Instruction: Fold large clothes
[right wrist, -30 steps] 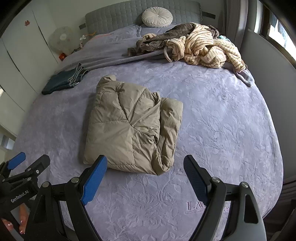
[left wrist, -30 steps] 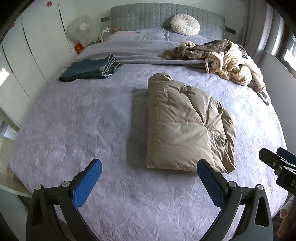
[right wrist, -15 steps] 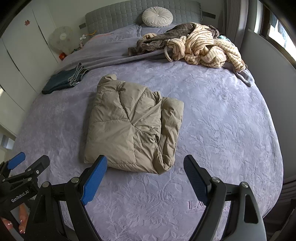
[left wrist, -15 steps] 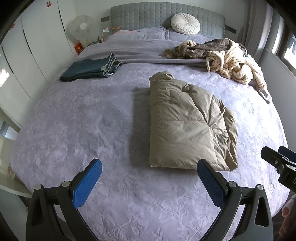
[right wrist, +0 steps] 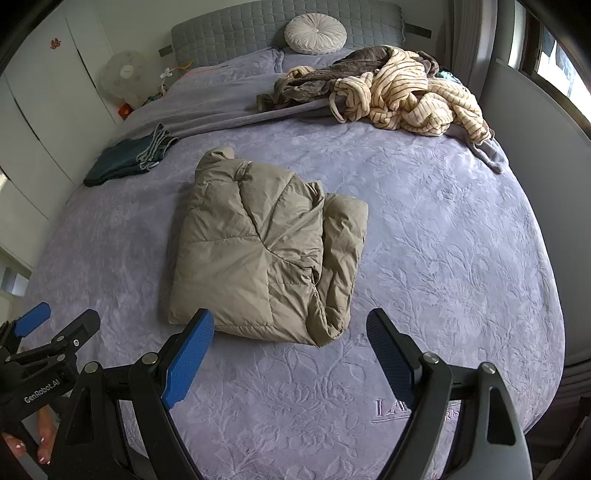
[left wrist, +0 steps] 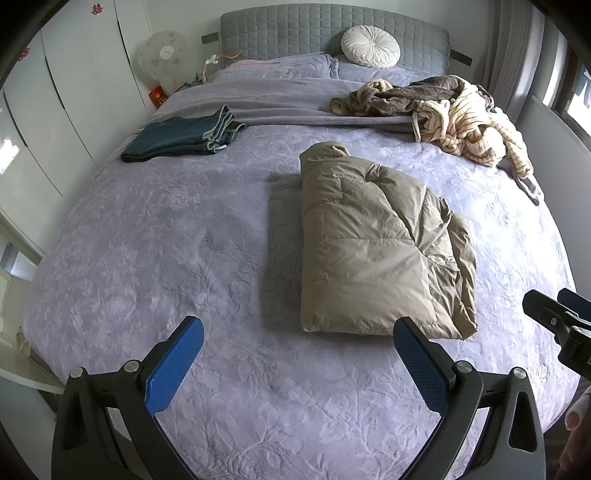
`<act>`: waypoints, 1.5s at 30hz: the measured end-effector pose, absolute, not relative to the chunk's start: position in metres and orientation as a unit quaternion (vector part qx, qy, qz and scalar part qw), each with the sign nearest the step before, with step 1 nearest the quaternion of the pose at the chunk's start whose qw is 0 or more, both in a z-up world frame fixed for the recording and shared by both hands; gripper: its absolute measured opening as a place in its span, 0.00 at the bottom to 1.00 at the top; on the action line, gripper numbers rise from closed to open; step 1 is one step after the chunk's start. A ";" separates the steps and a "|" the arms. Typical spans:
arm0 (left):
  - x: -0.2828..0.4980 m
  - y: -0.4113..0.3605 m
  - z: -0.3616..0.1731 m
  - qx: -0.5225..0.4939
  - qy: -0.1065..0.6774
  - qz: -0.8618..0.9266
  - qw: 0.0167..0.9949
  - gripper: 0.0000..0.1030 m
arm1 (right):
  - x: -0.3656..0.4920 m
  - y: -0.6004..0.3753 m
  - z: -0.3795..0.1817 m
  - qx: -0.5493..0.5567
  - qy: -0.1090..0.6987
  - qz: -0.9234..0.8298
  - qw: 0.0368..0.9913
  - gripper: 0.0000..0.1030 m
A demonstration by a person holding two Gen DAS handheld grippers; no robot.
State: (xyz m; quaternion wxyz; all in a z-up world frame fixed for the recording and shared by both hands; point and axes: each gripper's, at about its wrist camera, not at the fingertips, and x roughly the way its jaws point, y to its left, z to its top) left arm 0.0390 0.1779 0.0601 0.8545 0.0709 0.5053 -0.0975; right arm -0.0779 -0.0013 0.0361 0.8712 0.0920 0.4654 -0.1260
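1. The puffy tan jacket (left wrist: 380, 251) lies folded in the middle of the bed (left wrist: 147, 258). In the left wrist view it sits just right of the center of the frame. In the right wrist view (right wrist: 266, 251) it sits a bit left of center.
2. Its long side runs from the bottom of the frame up toward the headboard (left wrist: 332, 33). The short near edge faces you.
3. The jacket is in front of both of your tools, a little way off. Your left hand-held gripper (left wrist: 299, 365) has the near edge just above its right finger in the frame. Your right hand-held gripper (right wrist: 291, 358) has the near edge just above its left finger. I think both are about as near as each other.
4. Your left hand-held gripper is wide open. It holds nothing and touches nothing.
5. Your right hand-held gripper is wide open too. Nothing is between its blue pads (right wrist: 190, 358).
6. The jacket looks all folded to me, so the next job may be a new piece.
7. The messy pile of striped and brown clothes (left wrist: 461, 114) is at the upper right of the frame, far from both tools.
8. The folded blue jeans (left wrist: 181, 136) are at the upper left.
9. A round white pillow (left wrist: 369, 51) leans on the headboard at the top.
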 end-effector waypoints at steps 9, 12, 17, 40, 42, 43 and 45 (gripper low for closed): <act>0.043 0.181 0.059 0.073 0.506 -0.099 0.854 1.00 | -0.078 -0.001 0.036 0.092 0.465 -0.126 0.871 0.84; 0.043 0.181 0.059 0.073 0.506 -0.098 0.854 1.00 | -0.077 0.000 0.036 0.092 0.466 -0.126 0.871 0.84; 0.044 0.182 0.059 0.073 0.505 -0.098 0.854 1.00 | -0.077 -0.001 0.036 0.091 0.466 -0.126 0.871 0.84; 0.041 0.183 0.060 0.078 0.505 -0.091 0.855 1.00 | -0.079 -0.002 0.036 0.090 0.466 -0.125 0.871 0.84; 0.041 0.184 0.060 0.077 0.505 -0.091 0.855 1.00 | -0.079 -0.002 0.036 0.090 0.466 -0.125 0.871 0.84; 0.041 0.183 0.060 0.077 0.505 -0.091 0.855 1.00 | -0.079 -0.002 0.036 0.090 0.466 -0.125 0.871 0.84; 0.041 0.183 0.060 0.077 0.505 -0.091 0.855 1.00 | -0.079 -0.002 0.036 0.091 0.466 -0.125 0.871 0.84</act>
